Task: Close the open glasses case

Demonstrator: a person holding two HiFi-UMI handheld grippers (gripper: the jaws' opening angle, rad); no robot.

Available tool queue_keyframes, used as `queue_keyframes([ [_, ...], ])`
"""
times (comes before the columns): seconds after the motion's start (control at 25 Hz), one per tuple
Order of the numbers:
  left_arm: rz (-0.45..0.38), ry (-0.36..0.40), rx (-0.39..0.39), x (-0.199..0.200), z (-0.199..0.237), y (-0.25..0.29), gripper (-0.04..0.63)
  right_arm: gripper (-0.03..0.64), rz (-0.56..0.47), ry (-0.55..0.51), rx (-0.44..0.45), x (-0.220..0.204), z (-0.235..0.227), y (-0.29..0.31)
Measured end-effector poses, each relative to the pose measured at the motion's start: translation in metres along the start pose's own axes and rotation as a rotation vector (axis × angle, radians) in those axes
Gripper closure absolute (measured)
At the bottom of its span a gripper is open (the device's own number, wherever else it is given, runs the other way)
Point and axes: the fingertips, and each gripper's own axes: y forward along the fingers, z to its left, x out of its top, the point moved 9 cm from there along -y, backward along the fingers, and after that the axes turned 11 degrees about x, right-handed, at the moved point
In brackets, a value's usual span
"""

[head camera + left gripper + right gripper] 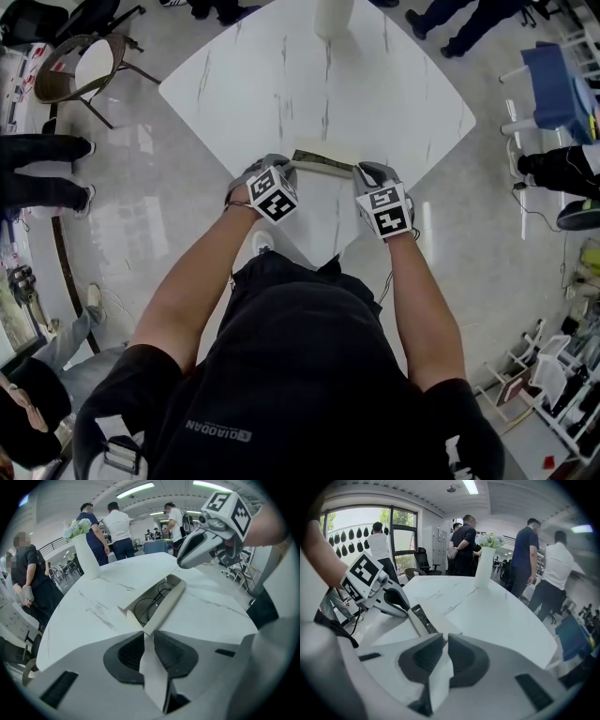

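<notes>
On the marble table [375, 112], the left gripper [149, 644] at 9 o'clock and the right gripper [442, 660] at 3 o'clock each pinch an end flap of the glasses case [323, 165], which looks light and bendable.

The head view looks steeply down from above the person onto the white marble-veined table [375, 103]. Each gripper view rides low, close behind its own jaws. The left gripper view faces roughly 1 o'clock and catches the right gripper [182, 564]. The right gripper view faces 11 o'clock and catches the left gripper [408, 612]. Both share the cream open glasses case [157, 603] and the tall white vase [86, 559].
</notes>
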Motion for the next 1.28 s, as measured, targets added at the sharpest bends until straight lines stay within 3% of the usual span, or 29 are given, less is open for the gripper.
queue_keyframes([
  [0.6, -0.005, -0.009, 0.002, -0.001, 0.0, -0.001, 0.531, 0.581, 0.044, -0.023, 0.015, -0.018, 0.015, 0.008],
  [1.28, 0.028, 0.033, 0.003, -0.001, -0.001, -0.001, 0.542, 0.583, 0.112, -0.07, 0.01, -0.022, 0.017, 0.014],
])
